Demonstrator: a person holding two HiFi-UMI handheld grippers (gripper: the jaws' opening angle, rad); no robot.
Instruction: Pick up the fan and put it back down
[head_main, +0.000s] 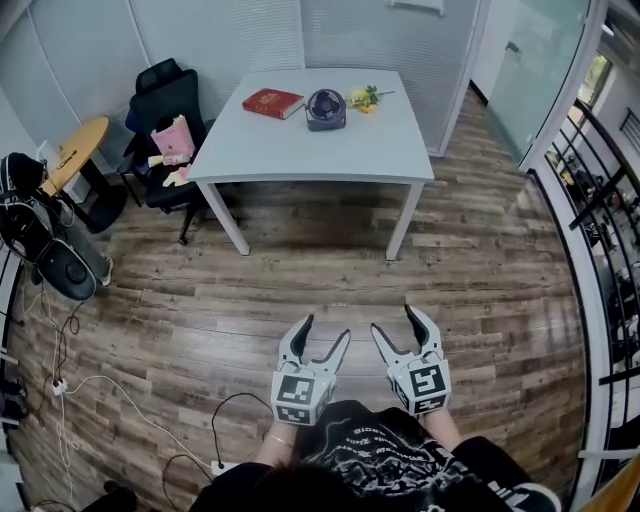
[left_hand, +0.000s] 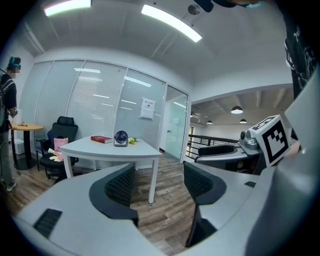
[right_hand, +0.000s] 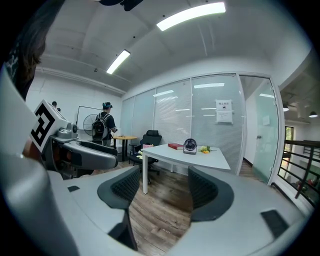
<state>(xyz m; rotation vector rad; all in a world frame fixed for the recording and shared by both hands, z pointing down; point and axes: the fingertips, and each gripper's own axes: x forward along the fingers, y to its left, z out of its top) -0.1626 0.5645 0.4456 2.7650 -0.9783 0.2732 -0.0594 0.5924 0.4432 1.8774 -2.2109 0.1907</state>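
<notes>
A small dark desk fan (head_main: 326, 108) stands upright at the far side of a white table (head_main: 300, 150), well ahead of me across the wooden floor. It also shows small in the left gripper view as the fan (left_hand: 120, 138) and in the right gripper view as the fan (right_hand: 189, 146). Both grippers are held side by side low in front of the person's body, far short of the table. My left gripper (head_main: 325, 330) (left_hand: 159, 182) is open with nothing between its jaws. My right gripper (head_main: 394, 322) (right_hand: 165, 187) is open and empty too.
A red book (head_main: 272, 103) lies left of the fan, and yellow flowers (head_main: 365, 98) lie right of it. A black chair (head_main: 160, 110) holding a pink bag (head_main: 173, 140) and a round wooden table (head_main: 75, 150) stand left. A railing (head_main: 600, 200) runs right; cables (head_main: 90, 390) trail lower left. A person (right_hand: 105, 125) stands far off.
</notes>
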